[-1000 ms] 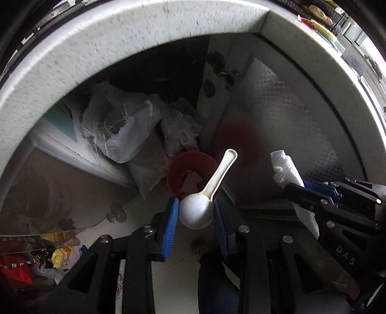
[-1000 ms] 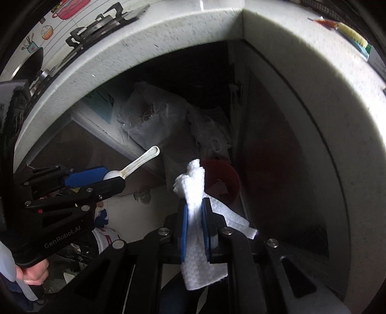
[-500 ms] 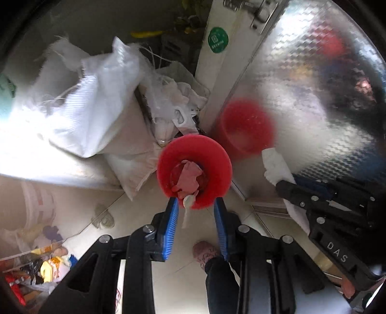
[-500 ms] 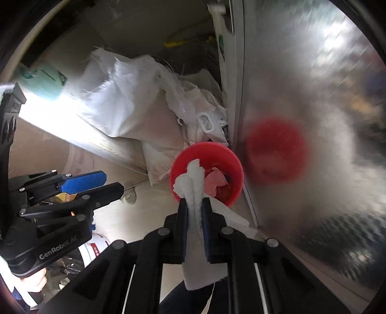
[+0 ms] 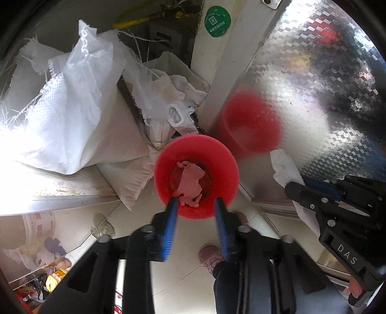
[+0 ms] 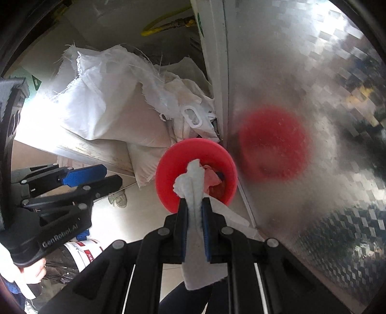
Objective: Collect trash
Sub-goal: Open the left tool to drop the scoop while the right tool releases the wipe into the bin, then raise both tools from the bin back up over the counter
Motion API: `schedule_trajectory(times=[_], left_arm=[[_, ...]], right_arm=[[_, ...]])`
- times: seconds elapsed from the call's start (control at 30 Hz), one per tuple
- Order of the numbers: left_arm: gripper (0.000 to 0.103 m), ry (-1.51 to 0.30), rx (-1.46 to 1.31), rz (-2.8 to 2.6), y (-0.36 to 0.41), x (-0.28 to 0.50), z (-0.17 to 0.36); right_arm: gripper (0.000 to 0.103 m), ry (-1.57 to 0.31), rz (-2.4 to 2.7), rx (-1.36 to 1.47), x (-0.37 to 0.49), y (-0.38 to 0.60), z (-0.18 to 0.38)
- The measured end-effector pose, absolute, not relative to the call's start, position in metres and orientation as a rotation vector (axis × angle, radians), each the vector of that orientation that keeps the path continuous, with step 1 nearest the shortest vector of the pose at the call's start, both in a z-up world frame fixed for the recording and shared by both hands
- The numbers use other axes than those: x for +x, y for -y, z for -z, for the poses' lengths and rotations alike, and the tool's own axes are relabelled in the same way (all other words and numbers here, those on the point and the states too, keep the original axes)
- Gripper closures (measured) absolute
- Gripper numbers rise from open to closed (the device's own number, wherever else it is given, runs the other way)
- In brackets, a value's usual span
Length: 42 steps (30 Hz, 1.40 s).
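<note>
Red bin (image 5: pixel 218 154) sits on the tiled floor (image 5: pixel 135 231), right up against the shiny patterned metal panel (image 5: pixel 313 101), which shows a blurry red reflection of it. Inside the bin: crumpled pink trash (image 5: pixel 190 183), partly hidden in the right wrist view.

Left gripper (image 5: pixel 196 205) hangs directly above the bin, blue pads spread wide w/ nothing between them; tips overlap the near rim of the bin in the left wrist view. Seen from the right wrist cam, the same gripper (image 6: pixel 106 176) is left of the bin, jaws apart, held by a hand (image 6: pixel 33 268).

Right gripper (image 6: pixel 194 205) is clamped on a white paper towel (image 6: pixel 195 193), pads pressed tight on it. Towel top bunches up past the fingertips and overlaps the bin opening; the rest trails down behind the pads toward the camera. In the left wrist view the right gripper (image 5: pixel 296 186) is right of the bin w/ the towel (image 5: pixel 284 169) sticking out toward the metal panel. Can't tell how high the towel is above the bin.

Behind the bin, left side: pile of white woven sacks (image 5: pixel 79 116), frayed edges, leaning on each other. A green round sticker (image 5: pixel 217 21) sits on the white post above the bin. Person's pink slipper (image 5: pixel 212 258) on the floor just below the bin in the left wrist view. White bucket (image 6: pixel 82 251) at lower left of the bin, partly hidden.
</note>
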<state>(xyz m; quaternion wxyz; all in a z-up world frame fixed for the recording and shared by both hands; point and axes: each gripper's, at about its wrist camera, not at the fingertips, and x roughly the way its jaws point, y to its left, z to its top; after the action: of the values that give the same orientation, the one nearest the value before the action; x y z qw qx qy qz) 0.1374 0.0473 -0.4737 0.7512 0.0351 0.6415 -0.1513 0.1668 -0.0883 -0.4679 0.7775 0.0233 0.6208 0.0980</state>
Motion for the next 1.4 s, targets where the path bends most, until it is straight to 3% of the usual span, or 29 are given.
schedule_trajectory(times=[0.03, 0.07, 0.17, 0.4, 0.53, 0.6, 0.73, 0.83, 0.97, 1.13, 1.4], left_arm=[[0.046, -1.400, 0.077, 0.324, -0.049, 0.137, 0.473], [0.037, -1.395, 0.072, 0.319, -0.050, 0.138, 0.475], [0.026, -1.386, 0.056, 0.309, -0.055, 0.136, 0.474], [0.017, -1.394, 0.048, 0.237, -0.073, 0.132, 0.480], [0.000, -1.390, 0.054, 0.196, -0.082, 0.127, 0.481], [0.000, -1.393, 0.043, 0.173, -0.086, 0.125, 0.481], [0.000, -1.411, 0.020, 0.143, -0.094, 0.122, 0.482], [0.000, -1.407, 0.021, 0.117, -0.097, 0.118, 0.477], [0.000, -1.413, 0.015, 0.083, -0.104, 0.112, 0.469], [0.000, -1.402, -0.027, 0.038, -0.114, 0.100, 0.440], [0.000, -1.373, -0.088, -0.013, -0.119, 0.072, 0.357]], right_arm=[[0.093, -1.344, -0.215, 0.046, 0.168, 0.087, 0.468], [0.093, -1.345, -0.219, 0.040, 0.168, 0.086, 0.469], [0.093, -1.346, -0.239, 0.020, 0.170, 0.080, 0.470], [0.092, -1.341, -0.282, -0.074, 0.173, 0.063, 0.471], [0.090, -1.348, -0.321, -0.115, 0.173, 0.057, 0.474], [0.088, -1.352, -0.326, -0.131, 0.174, 0.054, 0.475], [0.069, -1.341, -0.309, -0.159, 0.173, 0.051, 0.475], [0.061, -1.347, -0.313, -0.188, 0.173, 0.048, 0.475], [0.059, -1.362, -0.329, -0.207, 0.173, 0.043, 0.471], [0.046, -1.338, -0.352, -0.243, 0.166, 0.037, 0.448], [0.044, -1.331, -0.355, -0.282, 0.142, 0.031, 0.372]])
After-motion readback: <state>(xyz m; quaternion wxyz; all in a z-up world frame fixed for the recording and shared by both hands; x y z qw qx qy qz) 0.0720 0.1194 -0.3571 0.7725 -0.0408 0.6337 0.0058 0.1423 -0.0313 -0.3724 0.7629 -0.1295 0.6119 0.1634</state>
